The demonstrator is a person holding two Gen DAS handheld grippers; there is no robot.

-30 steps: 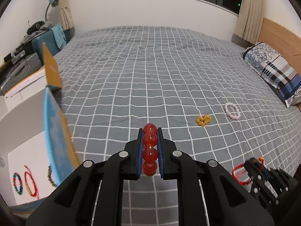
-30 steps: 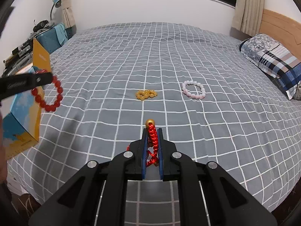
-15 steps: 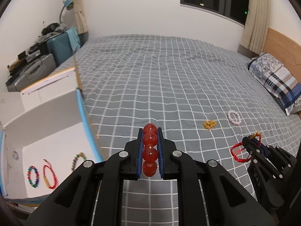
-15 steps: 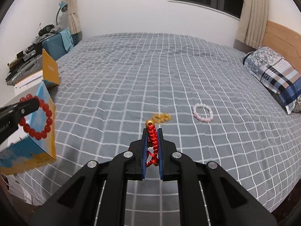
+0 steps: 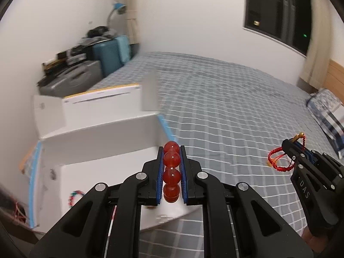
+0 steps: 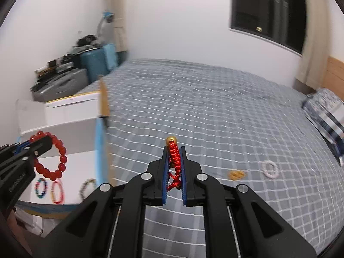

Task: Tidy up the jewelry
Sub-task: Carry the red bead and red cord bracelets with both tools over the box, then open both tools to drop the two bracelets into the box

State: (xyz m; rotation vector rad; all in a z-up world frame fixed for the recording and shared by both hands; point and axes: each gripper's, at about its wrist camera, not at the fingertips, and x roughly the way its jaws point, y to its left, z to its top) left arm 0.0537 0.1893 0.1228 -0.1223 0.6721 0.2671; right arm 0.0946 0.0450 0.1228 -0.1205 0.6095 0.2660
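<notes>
My left gripper (image 5: 171,150) is shut on a red bead bracelet (image 5: 171,173) and holds it over the open white box (image 5: 101,146) at the bed's left edge; the bracelet hangs as a ring in the right wrist view (image 6: 56,158). My right gripper (image 6: 173,150) is shut on a red braided cord bracelet with a gold bead (image 6: 174,159), above the grey checked bed (image 6: 215,111); it shows at the right of the left wrist view (image 5: 279,161). Three bracelets lie on the box floor (image 6: 58,188).
A yellow bead bracelet (image 6: 236,174) and a white bead bracelet (image 6: 269,168) lie on the bed at the right. Suitcases (image 5: 90,68) stand beyond the box. A plaid pillow (image 6: 326,111) lies at the far right.
Both grippers have swung left and risen, still holding their bracelets. The left one now sits over the open box; the box interior has come into fuller view.
</notes>
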